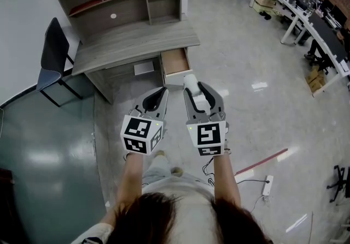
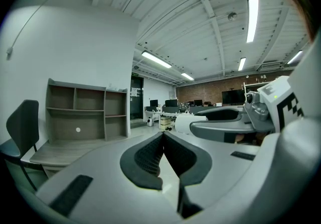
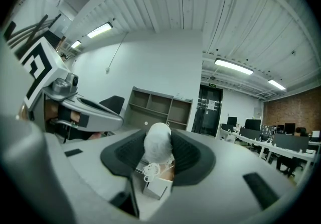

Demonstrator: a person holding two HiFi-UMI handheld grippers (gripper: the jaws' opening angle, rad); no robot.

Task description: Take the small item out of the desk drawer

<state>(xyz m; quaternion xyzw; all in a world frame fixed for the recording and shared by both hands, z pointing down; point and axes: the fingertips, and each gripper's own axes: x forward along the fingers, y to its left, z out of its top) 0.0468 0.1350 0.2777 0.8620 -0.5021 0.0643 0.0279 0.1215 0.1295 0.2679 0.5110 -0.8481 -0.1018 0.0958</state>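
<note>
We see a pale glossy floor [image 1: 246, 73] spread under both tools. Ahead of the two tools stands a grey wooden desk with an open shelf unit on top [image 1: 131, 40]. A black chair with a thin metal frame [image 1: 54, 51] sits well off beyond the left tool's outer side. A row of long white desks carrying dark monitors [image 1: 295, 2] runs far out past the right tool's outer side. The desk's light wood drawer [image 1: 176, 62] is pulled open, just ahead of and below the jaw tips of both tools.

We hold the left gripper [image 1: 161, 92] level beside the right one. Its two dark ribbed pads meet at the tips, with nothing between them.

The right gripper [image 1: 199, 94] has its jaws spread wide. Both pads press on the small white rounded item [image 3: 158, 142], which fills the gap between them and pokes out past the tips. The item is up in the air, out of the drawer and nearer to us than it.
</note>
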